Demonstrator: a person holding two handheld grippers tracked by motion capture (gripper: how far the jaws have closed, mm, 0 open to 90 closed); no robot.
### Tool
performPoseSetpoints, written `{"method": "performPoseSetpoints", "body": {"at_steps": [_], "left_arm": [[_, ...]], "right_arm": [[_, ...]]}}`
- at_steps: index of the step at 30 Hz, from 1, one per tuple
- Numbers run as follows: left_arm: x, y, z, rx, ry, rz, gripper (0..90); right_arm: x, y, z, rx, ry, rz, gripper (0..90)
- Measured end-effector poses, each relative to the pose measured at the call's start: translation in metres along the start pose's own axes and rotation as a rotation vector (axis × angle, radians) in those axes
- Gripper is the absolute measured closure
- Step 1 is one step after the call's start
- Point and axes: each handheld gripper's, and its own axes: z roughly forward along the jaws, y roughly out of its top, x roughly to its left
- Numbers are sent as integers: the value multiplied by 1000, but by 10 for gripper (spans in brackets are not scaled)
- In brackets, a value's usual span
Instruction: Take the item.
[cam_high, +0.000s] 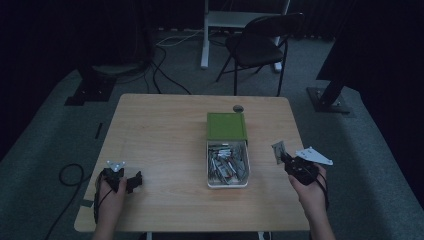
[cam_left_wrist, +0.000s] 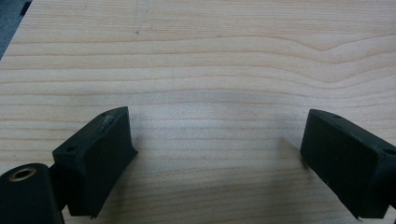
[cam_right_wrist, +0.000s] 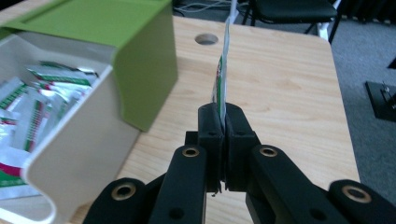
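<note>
Pale wood-grain surface (cam_high: 165, 145) carries a two-part container near its middle: a green lid section (cam_high: 226, 126) on the far side and an open white tray (cam_high: 227, 184) on the near side, the tray loaded with small foil sachets (cam_high: 226, 162). The right gripper (cam_high: 289, 161) sits off the right-hand wall of the tray, and its jaws are pressed together on one sachet (cam_right_wrist: 223, 79). In the right gripper view this held sachet stands on edge, rising straight out from between the jaws, with its long axis running forward along the line of the jaws and its flat faces turned to either side. The white tray (cam_right_wrist: 70, 140) lies to the left of the jaws in that view, close beside them but not touching; the green lid section (cam_right_wrist: 116, 42) lies ahead and to the left. Bare surface extends ahead of and to the right of the jaws. The left gripper (cam_high: 131, 181) rests low over the surface well apart from the tray, on its other side; the left gripper view shows its jaws spread wide with nothing between them except bare wood grain. The right gripper is therefore the nearer one to the container and the only one loaded. Judgement: any transfer of the held sachet depends on this offset, since the tray opening lies sideways from the jaws, not ahead of them.
</note>
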Motion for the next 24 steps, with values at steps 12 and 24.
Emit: {"method": "performPoseSetpoints", "body": {"at_steps": [12,24], "left_arm": [[0,0,0,0,0,0,98],[0,0,0,0,0,-1,98]], "right_arm": [[-21,-24,12,79,-79,4,878],[-26,-43,26,148,-103,-5,877]]}}
